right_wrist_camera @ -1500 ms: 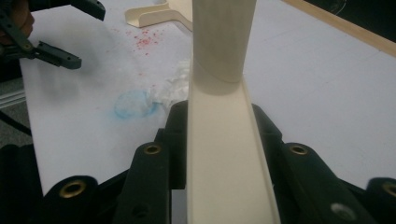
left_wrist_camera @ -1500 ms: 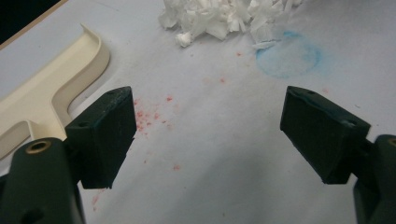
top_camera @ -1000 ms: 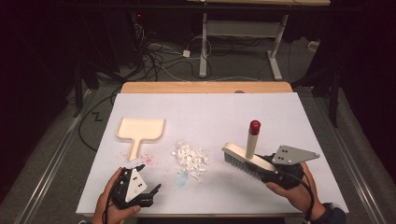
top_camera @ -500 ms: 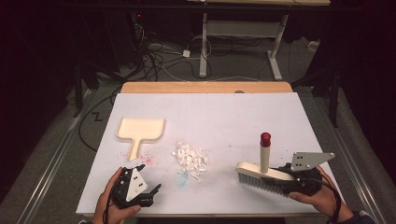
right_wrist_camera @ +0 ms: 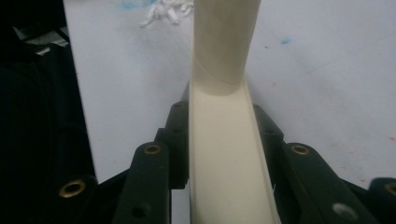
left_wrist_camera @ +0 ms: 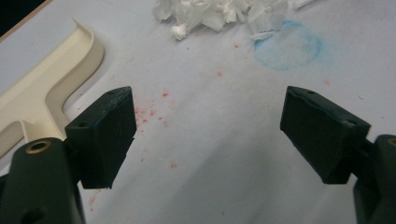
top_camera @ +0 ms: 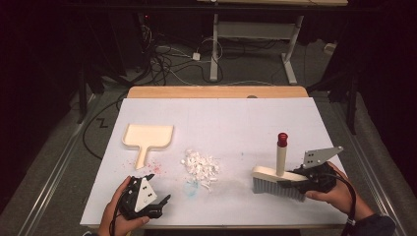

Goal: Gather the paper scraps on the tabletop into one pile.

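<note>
While the right gripper (top_camera: 295, 184) clamps the cream plastic hand brush with grey bristles and a red-capped upright handle (top_camera: 279, 173) by its back at the white table's (top_camera: 236, 118) right front, the left gripper (top_camera: 162, 202) rests wide open and empty at left front. Between them lies a heap of white paper scraps (top_camera: 200, 166); beyond, a cream plastic dustpan (top_camera: 146, 137), unobstructed.

Scraps (top_camera: 200, 166) on table (top_camera: 231, 118), between dustpan (top_camera: 147, 136) and brush (top_camera: 278, 180).

text: none legible | labels — none | numbers, signs — none
</note>
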`<state>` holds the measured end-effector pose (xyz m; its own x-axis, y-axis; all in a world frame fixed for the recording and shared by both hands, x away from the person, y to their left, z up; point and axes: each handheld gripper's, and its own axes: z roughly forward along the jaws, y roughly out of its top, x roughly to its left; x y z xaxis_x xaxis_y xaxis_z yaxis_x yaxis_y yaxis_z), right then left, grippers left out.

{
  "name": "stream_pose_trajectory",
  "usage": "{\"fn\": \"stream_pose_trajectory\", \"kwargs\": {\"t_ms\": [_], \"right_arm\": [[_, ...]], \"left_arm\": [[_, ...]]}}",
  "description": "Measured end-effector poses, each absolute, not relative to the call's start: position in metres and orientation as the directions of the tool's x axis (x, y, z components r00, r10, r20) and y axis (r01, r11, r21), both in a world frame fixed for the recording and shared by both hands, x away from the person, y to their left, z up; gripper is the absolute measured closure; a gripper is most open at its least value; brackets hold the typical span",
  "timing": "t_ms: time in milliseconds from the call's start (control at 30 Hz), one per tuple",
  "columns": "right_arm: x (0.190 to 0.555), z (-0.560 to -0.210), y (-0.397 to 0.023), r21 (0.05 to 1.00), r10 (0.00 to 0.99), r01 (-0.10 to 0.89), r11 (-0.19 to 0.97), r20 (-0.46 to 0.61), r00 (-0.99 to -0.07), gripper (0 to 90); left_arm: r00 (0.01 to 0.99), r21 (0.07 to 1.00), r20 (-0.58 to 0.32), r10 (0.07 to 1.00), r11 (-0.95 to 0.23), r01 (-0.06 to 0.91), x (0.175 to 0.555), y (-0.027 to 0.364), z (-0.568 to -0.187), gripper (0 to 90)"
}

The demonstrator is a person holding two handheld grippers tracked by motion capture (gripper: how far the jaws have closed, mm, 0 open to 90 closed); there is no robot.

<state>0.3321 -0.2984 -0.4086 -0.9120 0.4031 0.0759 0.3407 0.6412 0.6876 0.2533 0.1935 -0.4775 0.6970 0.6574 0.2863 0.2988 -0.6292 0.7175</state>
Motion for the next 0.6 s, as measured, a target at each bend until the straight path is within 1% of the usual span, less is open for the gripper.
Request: {"fn": "stream_pose_trajectory", "kwargs": {"t_ms": [100,200,267,467,600], "right_arm": [[0.344,-0.409,-0.3,0.671,0.396,0.342,0.658,0.078,-0.915,65.6],[0.357,-0.41,-0.3,0.652,0.38,0.315,0.689,0.045,-0.924,63.0],[0.364,-0.411,-0.298,0.648,0.375,0.313,0.694,0.046,-0.926,60.8],[0.379,-0.414,-0.291,0.62,0.354,0.293,0.727,0.027,-0.935,58.6],[0.39,-0.418,-0.289,0.606,0.379,0.311,0.732,0.018,-0.925,54.5]], "left_arm": [[0.699,0.714,0.286,0.656,-0.632,0.301,0.254,0.193,-0.478,17.4],[0.702,0.711,0.285,0.652,-0.635,0.301,0.255,0.193,-0.479,17.4],[0.703,0.708,0.287,0.65,-0.639,0.301,0.255,0.192,-0.479,17.3],[0.705,0.705,0.288,0.648,-0.642,0.302,0.254,0.192,-0.48,17.4],[0.708,0.704,0.288,0.644,-0.644,0.3,0.254,0.191,-0.48,17.4]]}}
